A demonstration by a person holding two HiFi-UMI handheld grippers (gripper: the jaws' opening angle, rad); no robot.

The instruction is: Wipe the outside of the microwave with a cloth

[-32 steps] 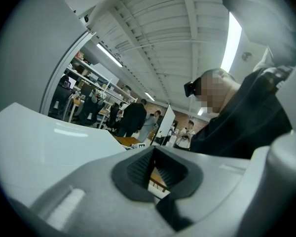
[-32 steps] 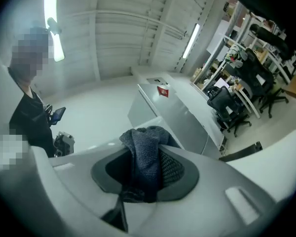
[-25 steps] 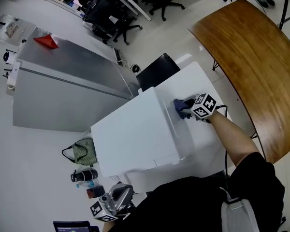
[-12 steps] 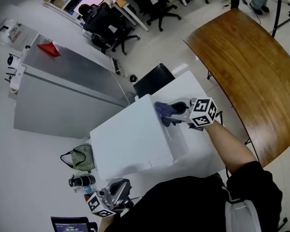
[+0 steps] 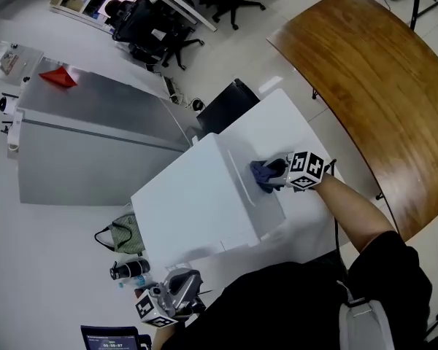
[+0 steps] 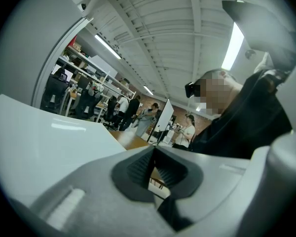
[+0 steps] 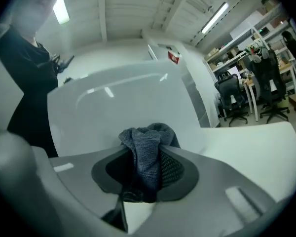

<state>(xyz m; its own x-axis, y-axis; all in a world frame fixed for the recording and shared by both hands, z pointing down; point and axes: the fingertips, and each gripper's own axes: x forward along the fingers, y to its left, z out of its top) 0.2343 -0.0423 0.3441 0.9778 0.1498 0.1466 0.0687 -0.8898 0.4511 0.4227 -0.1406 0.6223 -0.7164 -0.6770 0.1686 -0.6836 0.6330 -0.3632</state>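
At the microwave's (image 5: 197, 203) right side wall, just under the top edge, right gripper (image 5: 279, 175) jaws clamp the bunched blue cloth (image 5: 263, 174). Contact looks likely, hard to confirm. Left gripper (image 5: 177, 292) hangs low, jaws together, empty. Best done with firm overlapping strokes, cloth wad leading, jaws off the casing.

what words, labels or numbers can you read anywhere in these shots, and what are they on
Nothing reads clearly in any view.
Dark screen at the head view's bottom edge: a row of small characters, too small to read.
Red item atop the grey cabinet: any print is blurred.
Right gripper, holding the cloth: its cube shows square markers only, no words.
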